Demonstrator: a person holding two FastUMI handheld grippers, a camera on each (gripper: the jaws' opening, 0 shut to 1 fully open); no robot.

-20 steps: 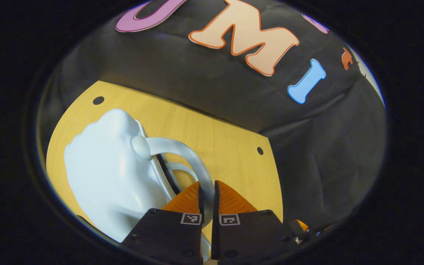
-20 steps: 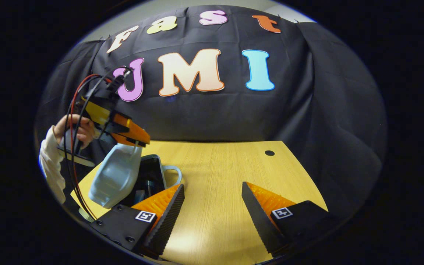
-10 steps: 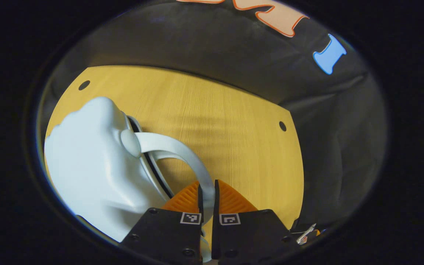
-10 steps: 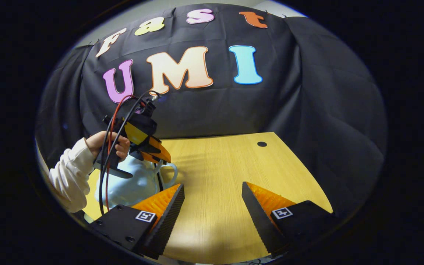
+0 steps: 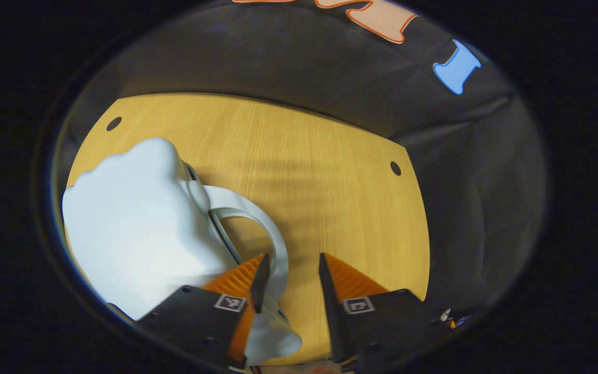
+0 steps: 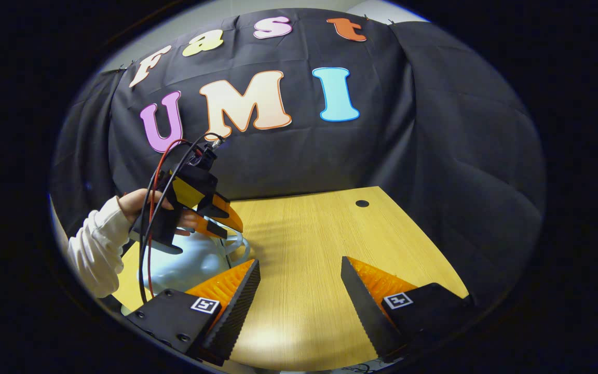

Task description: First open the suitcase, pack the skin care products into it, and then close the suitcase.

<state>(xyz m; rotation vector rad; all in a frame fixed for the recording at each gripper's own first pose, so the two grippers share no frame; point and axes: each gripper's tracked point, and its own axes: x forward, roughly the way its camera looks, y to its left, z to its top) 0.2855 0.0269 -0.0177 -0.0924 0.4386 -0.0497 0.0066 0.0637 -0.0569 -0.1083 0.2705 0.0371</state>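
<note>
Left claw (image 5: 288,270) spread apart around the handle (image 5: 257,218) of the shut pale-blue suitcase (image 5: 138,234), just left. Right claw (image 6: 299,280) apart over bare counter (image 6: 304,234). Risk: unlatched lid pops open.

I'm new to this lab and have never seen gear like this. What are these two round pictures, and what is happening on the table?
No robot here: a person holds a two-finger claw in each hand, and each claw carries a camera looking along its own fingers. In the left gripper view, the left claw stands open over the looped handle of a pale blue suitcase, which lies on the wooden table; it holds nothing. In the right gripper view, the right claw hangs open and empty above bare table, and farther off you see the person's hand and white sleeve holding the left claw.
</note>
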